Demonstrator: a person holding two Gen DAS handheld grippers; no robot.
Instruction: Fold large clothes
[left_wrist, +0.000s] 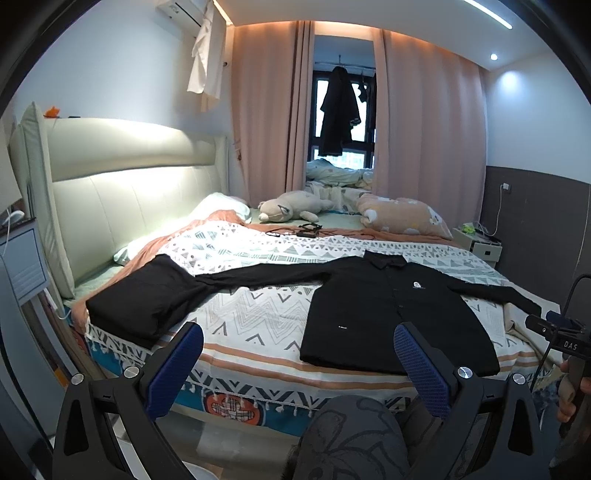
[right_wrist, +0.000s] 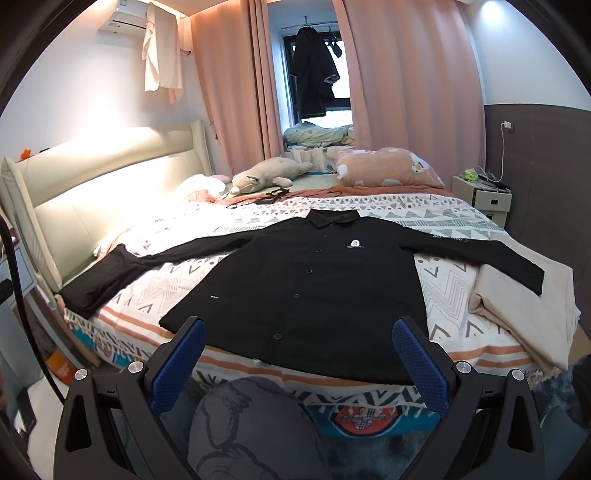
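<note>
A black long-sleeved button shirt lies flat and face up on the patterned bedspread, collar away from me, both sleeves stretched out sideways. Its left sleeve reaches onto a folded black garment at the bed's left edge. My left gripper is open and empty, held in front of the bed edge left of the shirt's hem. My right gripper is open and empty, just before the shirt's hem. It also shows at the right of the left wrist view.
A folded beige cloth lies at the bed's right edge under the right sleeve end. A plush toy, a pillow and cables lie at the far side. My knee is below the grippers. A nightstand stands right.
</note>
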